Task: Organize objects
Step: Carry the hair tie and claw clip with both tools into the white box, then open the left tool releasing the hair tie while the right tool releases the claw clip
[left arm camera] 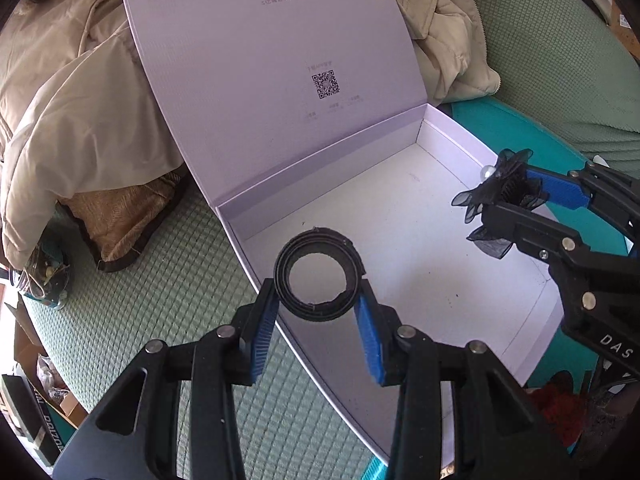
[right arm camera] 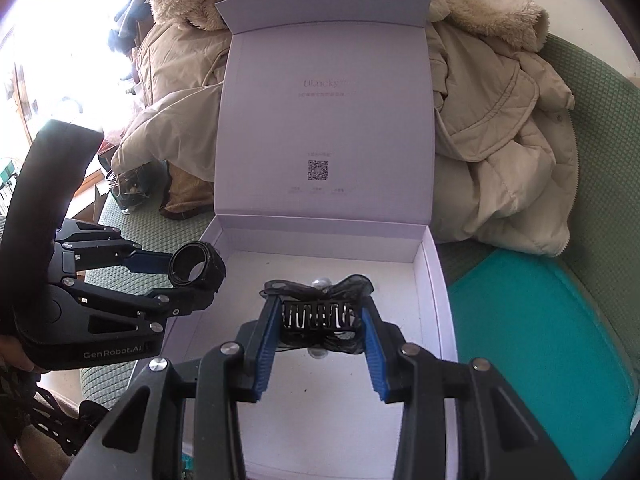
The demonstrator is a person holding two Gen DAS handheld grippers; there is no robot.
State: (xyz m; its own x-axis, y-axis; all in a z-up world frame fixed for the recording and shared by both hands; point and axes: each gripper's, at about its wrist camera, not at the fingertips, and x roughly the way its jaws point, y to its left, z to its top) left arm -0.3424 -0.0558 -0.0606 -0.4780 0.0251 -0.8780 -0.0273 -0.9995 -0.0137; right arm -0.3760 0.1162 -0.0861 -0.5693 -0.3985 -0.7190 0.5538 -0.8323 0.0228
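An open pale lilac box (left arm camera: 460, 148) (right arm camera: 434, 280) lies on a green sofa, its lid standing up behind it. My left gripper (left arm camera: 318, 304) is shut on a black coiled ring (left arm camera: 318, 276) and holds it above the box's left edge; it also shows in the right wrist view (right arm camera: 196, 266). My right gripper (right arm camera: 320, 316) is shut on a black hair clip with mesh bows and pearls (right arm camera: 318, 316), held over the box's inside. The clip (left arm camera: 504, 188) and right gripper (left arm camera: 520, 196) show at the right in the left wrist view.
Beige padded coats (right arm camera: 500, 140) (left arm camera: 80, 100) are piled behind and beside the lid. A teal cushion (right arm camera: 540, 340) lies right of the box. The green textured sofa cover (left arm camera: 140, 300) lies left of the box. Clutter sits at the far left (left arm camera: 44, 272).
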